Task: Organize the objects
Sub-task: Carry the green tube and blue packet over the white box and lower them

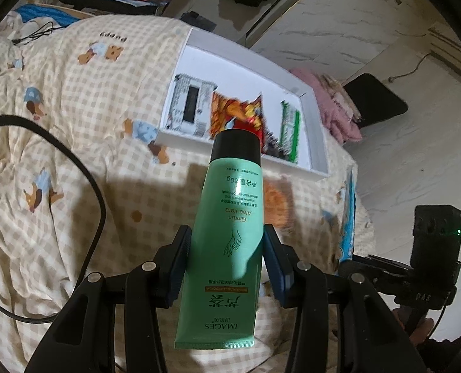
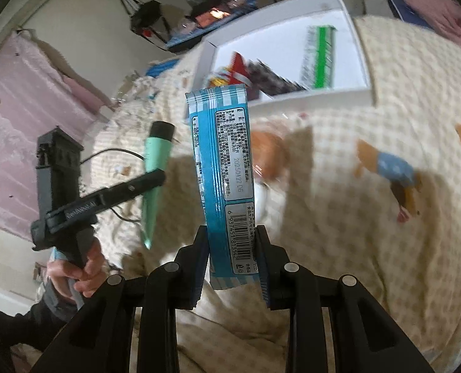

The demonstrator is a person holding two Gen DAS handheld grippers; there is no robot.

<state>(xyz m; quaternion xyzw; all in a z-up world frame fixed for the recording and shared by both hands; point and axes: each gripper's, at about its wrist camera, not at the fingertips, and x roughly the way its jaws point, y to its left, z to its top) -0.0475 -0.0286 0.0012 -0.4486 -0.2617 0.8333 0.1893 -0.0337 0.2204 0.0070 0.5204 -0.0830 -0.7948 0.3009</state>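
My left gripper [image 1: 228, 248] is shut on a green hand cream tube [image 1: 230, 217] with a black cap, held above the checked bedspread. The tube also shows in the right wrist view [image 2: 156, 168]. My right gripper [image 2: 232, 248] is shut on a blue snack packet [image 2: 224, 168], held upright. A shallow white box [image 1: 311, 130] lies on the bed ahead; it holds a grey packet [image 1: 190, 105], an orange-red snack bag [image 1: 236, 115] and a green-striped packet [image 1: 291, 133]. The box shows in the right wrist view [image 2: 357, 49] too.
A black cable [image 1: 84, 174] loops over the bedspread at the left. A pink cloth [image 1: 339, 105] and a black chair [image 1: 376, 99] lie beyond the bed's right edge. The other hand-held gripper [image 1: 432, 248] shows at the right. An orange object [image 2: 270, 152] lies on the bed.
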